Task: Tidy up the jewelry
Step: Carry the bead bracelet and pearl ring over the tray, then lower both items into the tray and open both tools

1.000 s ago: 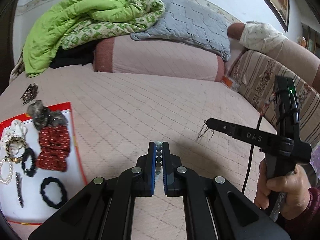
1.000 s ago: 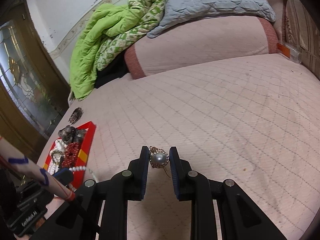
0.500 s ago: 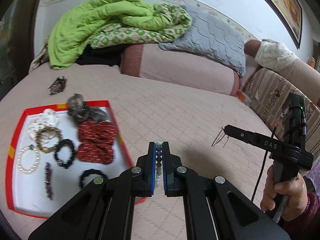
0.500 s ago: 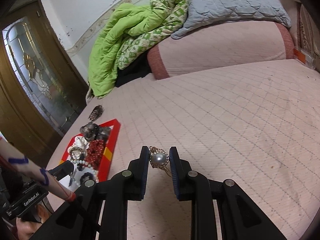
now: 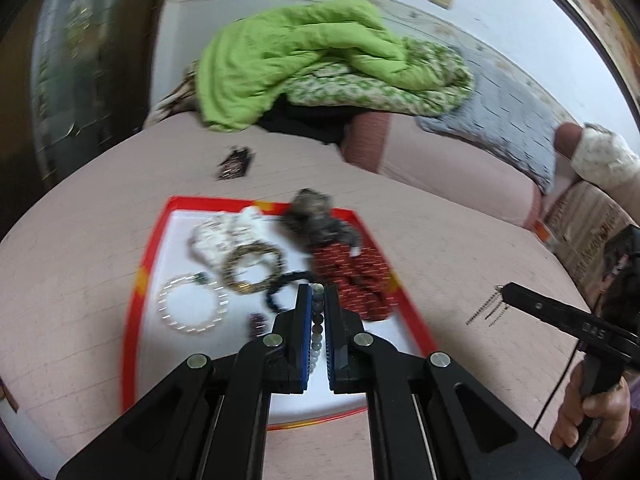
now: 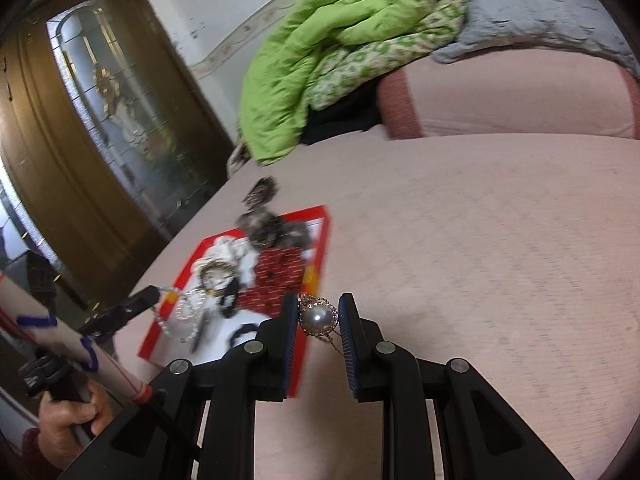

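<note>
My left gripper [image 5: 318, 294] is shut on a pale bead bracelet [image 5: 317, 332] and hangs over the red-rimmed white tray [image 5: 154, 248]. The tray holds a pearl bracelet [image 5: 192, 304], a gold bead bracelet [image 5: 256, 266], black bands, a red scrunchie [image 5: 354, 280] and a grey scrunchie [image 5: 316, 220]. My right gripper [image 6: 319, 312] is shut on a pearl brooch [image 6: 319, 319] with a gold rhinestone rim and dangling chains, just right of the tray [image 6: 320, 240]. The right gripper also shows in the left wrist view [image 5: 504, 292]. The left gripper also shows in the right wrist view [image 6: 154, 294].
The tray lies on a pink quilted bed cover [image 6: 480, 240]. A dark sparkly hair clip [image 5: 236, 164] lies beyond the tray. Green quilts [image 5: 312, 56] and a grey pillow [image 5: 512, 120] pile on a pink bolster at the back. A wooden glass door [image 6: 80, 120] stands at the left.
Both grippers have swung left toward the tray, each still holding its piece. The tray now lies under my left gripper and just left of my right gripper.
</note>
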`<state>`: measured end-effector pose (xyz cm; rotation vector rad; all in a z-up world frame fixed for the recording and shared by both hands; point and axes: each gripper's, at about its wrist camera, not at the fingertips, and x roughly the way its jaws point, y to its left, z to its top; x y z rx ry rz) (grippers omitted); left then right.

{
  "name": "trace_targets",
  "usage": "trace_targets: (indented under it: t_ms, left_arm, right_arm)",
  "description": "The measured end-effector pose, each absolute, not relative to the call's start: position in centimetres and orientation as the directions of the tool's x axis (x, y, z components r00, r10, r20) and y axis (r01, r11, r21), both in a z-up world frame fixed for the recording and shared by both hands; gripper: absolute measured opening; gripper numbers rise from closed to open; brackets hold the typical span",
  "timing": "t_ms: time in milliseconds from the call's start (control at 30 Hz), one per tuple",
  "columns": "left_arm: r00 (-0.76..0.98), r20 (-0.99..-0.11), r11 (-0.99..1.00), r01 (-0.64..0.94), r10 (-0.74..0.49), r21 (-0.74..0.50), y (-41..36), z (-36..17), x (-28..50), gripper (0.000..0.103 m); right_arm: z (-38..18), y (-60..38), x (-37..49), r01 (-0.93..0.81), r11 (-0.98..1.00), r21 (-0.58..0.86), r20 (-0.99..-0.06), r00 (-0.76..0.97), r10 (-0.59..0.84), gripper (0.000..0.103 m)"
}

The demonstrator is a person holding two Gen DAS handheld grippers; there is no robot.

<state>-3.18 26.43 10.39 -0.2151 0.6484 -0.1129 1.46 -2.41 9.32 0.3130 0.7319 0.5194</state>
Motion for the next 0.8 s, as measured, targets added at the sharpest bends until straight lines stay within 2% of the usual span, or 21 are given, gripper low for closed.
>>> trace_targets:
  t_ms: [333, 800]
  left_arm:
    - [0.758, -0.633, 0.955, -0.049, -0.155, -0.292, 31.7, 7.8, -3.0, 0.005]
    - [0.726, -0.672, 0.951, -0.081, -0.148, -0.298, 33.5, 6.5, -2.5, 0.005]
  right_arm:
    - [9.2, 5.3, 0.8, -0.425, 0.775, 0.468, -0.557, 0.538, 0.632, 0.023]
    - [7.9, 15.0, 1.2, -0.5, 0.72, 0.481, -0.597, 0.414, 0.687, 0.023]
